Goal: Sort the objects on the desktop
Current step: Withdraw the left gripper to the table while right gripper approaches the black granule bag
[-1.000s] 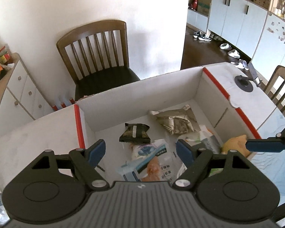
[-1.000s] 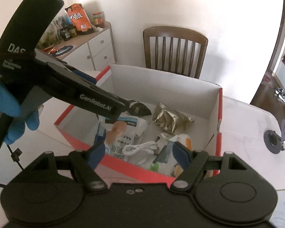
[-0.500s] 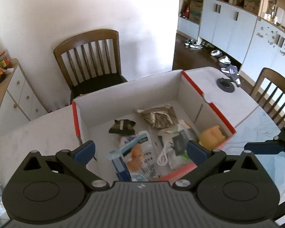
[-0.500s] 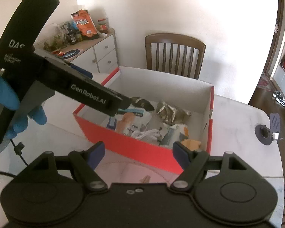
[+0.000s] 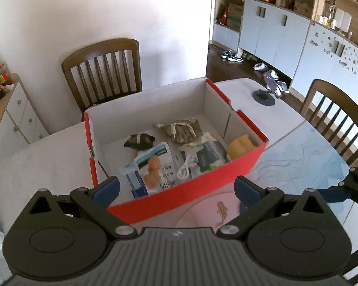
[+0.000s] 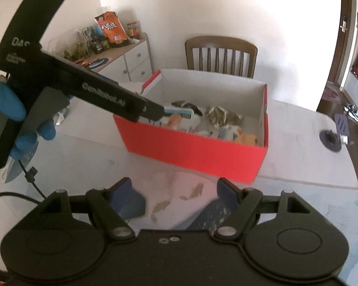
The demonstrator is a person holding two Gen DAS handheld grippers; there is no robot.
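Red box (image 5: 179,191), centre frame, filled; left hand-held gripper (image 5: 176,188) and right hand-held gripper (image 6: 174,190) both agape, empty. Risk: fingers snagging box rim, tipping contents.

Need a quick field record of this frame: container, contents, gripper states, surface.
container: red box, open top, on the table
contents: white cable, crumpled foil bag, dark packet, snack pouch, tan item in near right corner
left gripper: open, nothing between the jaws, just opened wider
right gripper: open, nothing held
hand: blue glove on left gripper's handle
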